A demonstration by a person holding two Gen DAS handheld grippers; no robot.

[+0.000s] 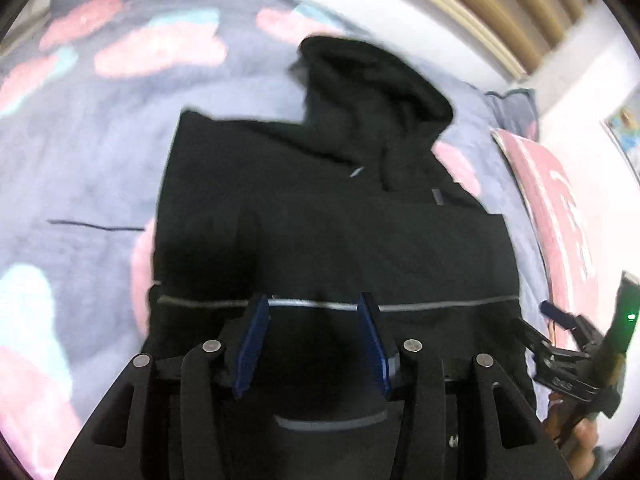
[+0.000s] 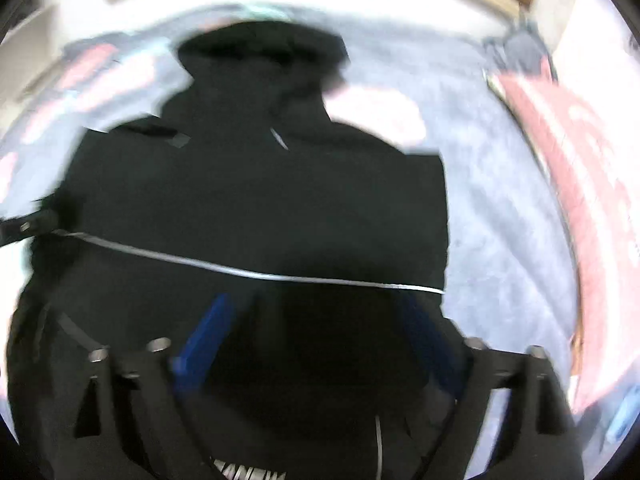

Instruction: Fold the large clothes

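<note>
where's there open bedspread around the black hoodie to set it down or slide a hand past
Open bedspread lies left of the black hoodie, and a narrower strip runs between it and the pink cushion. Crowded at the near hem, where both hand-held grippers work.

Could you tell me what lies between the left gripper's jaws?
Black hooded jacket fabric and its thin silver stripe lie between the left gripper's jaws, in the left wrist view.

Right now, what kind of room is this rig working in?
Most likely a bedroom. The black hooded jacket lies spread on a grey bedspread with pink and teal blotches, a pink cushion sits along its right edge, and a slatted wooden headboard runs behind it.
</note>
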